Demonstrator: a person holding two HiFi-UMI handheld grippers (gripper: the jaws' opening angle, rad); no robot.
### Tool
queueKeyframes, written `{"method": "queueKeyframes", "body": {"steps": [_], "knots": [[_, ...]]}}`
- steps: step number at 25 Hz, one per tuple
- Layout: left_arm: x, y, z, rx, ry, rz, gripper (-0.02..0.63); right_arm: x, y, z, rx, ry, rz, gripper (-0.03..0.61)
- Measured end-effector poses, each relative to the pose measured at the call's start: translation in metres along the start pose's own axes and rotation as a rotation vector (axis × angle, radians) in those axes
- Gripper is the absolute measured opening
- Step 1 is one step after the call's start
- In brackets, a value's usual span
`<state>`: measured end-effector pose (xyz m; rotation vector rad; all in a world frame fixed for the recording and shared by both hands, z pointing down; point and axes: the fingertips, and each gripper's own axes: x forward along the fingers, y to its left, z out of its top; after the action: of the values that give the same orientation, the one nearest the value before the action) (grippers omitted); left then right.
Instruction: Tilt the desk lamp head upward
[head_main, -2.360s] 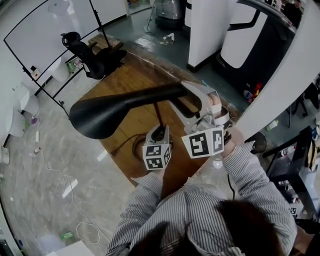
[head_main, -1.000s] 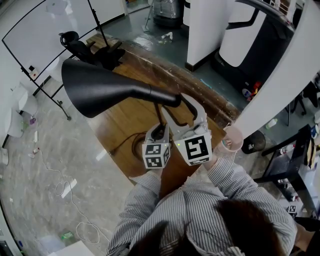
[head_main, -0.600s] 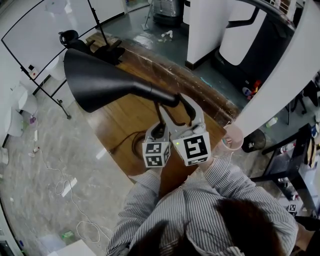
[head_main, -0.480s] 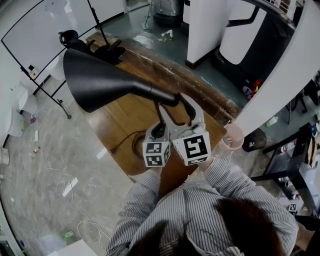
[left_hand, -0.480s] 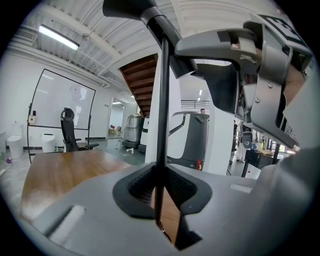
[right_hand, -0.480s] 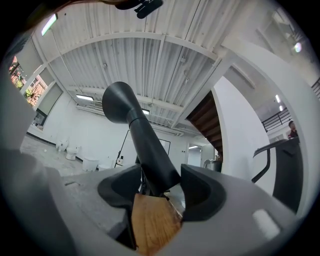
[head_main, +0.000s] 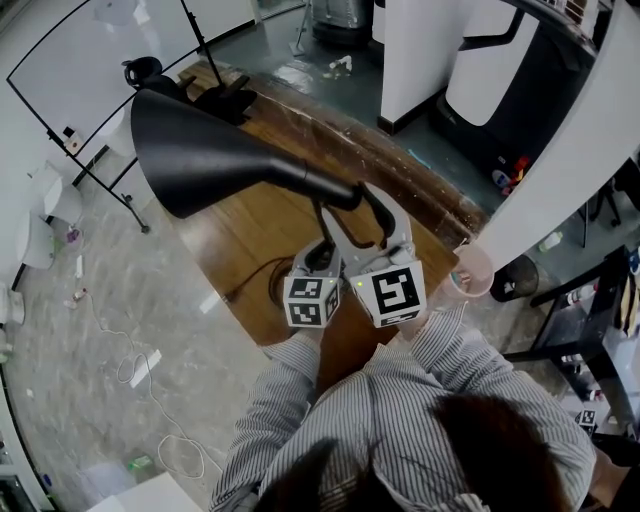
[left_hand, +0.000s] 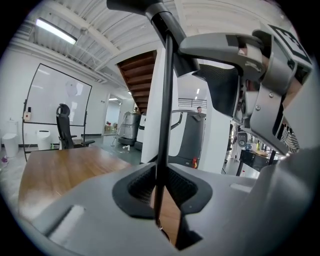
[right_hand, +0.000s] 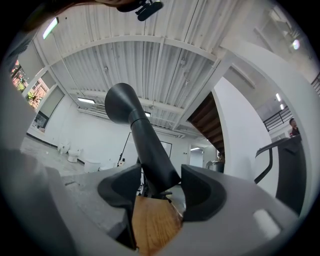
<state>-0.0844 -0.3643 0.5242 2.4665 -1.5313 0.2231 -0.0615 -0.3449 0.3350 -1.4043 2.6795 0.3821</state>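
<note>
Holds lamp head (head_main: 210, 150), now raised from level, in clenched right hand-held gripper (right_hand: 159, 189); eases open left hand-held gripper (left_hand: 162, 192) around stem (left_hand: 165, 100); seems nearly done.

- Lamp head (left_hand: 132, 4): cut off by the top edge in the left gripper view. Its open mouth shows in no view.
- Lamp stem (left_hand: 164, 115): lower end hidden.
- Lamp base (head_main: 272, 287): only a curved edge shows in the head view.
- Cup (head_main: 472, 270): contents too small to tell.
- Small floor items (head_main: 139, 464): unidentifiable.
</note>
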Motion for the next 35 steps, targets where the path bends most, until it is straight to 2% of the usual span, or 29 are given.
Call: {"method": "queueKeyframes", "body": {"steps": [3,7,10,13,16,19,22,25,35], "knots": [[-0.002,0.001,-0.001,-0.001,0.004,0.021,0.06,-0.001,0.0,0.001,0.011,-0.017,0.039,0.239],[-0.006,0.005,-0.002,0.014,0.024,0.044,0.066,-0.002,-0.005,-0.002,0.106,-0.002,0.114,0.239],[-0.013,0.006,-0.001,0.019,0.022,0.052,0.094,-0.011,-0.005,-0.011,0.167,0.012,0.165,0.239],[-0.026,0.004,0.003,-0.002,0.011,0.056,0.097,-0.022,0.001,-0.029,0.201,0.056,0.211,0.239],[-0.04,0.002,0.003,-0.031,0.021,0.078,0.097,-0.038,0.006,-0.052,0.217,0.115,0.219,0.233],[-0.055,-0.003,0.006,-0.024,0.015,0.108,0.093,-0.056,0.015,-0.067,0.231,0.151,0.232,0.147],[-0.075,-0.014,0.017,-0.029,-0.049,0.104,0.056,-0.072,0.029,-0.076,0.233,0.177,0.256,0.057],[-0.091,-0.028,0.024,-0.027,-0.087,0.078,0.017,-0.085,0.044,-0.085,0.231,0.211,0.275,0.048],[-0.121,-0.057,0.012,-0.044,-0.083,-0.014,0.006,-0.114,0.074,-0.096,0.234,0.268,0.288,0.003]]}}
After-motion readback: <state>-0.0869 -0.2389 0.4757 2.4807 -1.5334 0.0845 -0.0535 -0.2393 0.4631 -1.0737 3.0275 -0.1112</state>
